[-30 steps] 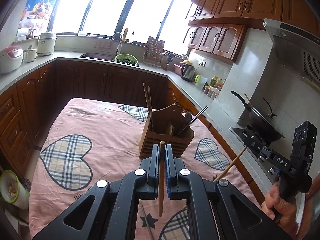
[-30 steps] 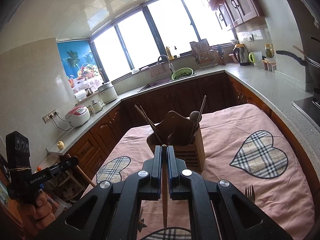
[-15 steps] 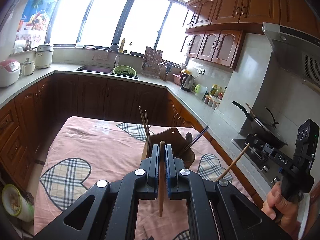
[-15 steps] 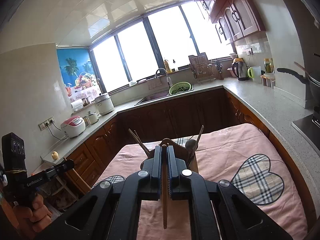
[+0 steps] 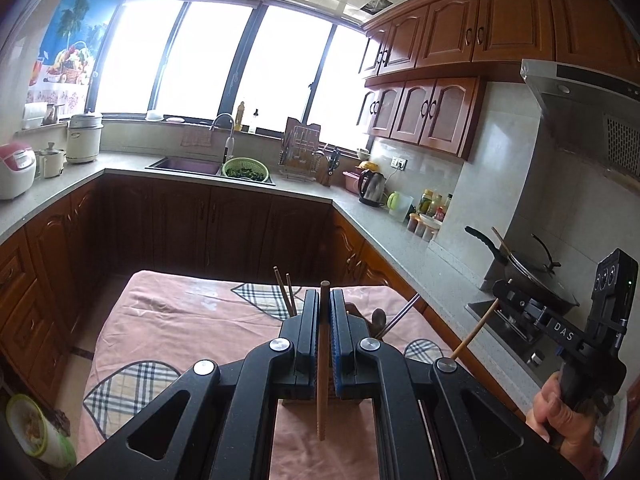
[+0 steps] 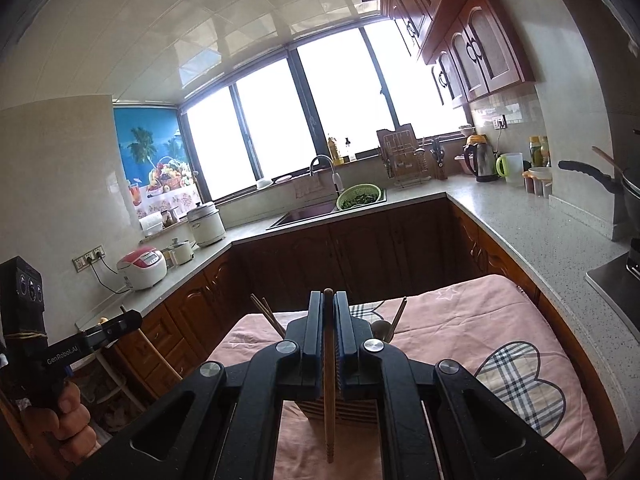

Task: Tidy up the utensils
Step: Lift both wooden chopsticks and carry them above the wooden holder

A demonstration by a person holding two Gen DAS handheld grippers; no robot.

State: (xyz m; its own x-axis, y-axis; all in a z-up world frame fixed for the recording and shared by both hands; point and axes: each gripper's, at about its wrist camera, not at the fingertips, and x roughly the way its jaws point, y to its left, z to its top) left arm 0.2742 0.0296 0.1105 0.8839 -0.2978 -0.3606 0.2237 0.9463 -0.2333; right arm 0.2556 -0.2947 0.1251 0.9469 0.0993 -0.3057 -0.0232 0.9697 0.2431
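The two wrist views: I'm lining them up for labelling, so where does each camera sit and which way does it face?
Left wrist: on the left gripper, above the table, facing the sink; it clamps a chopstick; the right hand shows.
Right wrist: on the right gripper, facing likewise; it clamps a second chopstick; the left hand shows.
Shared: the holder, sink, kettle.

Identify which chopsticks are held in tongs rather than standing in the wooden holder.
Two: one wooden chopstick clamped in the left tongs, another in the right tongs. The rest stand in the holder.
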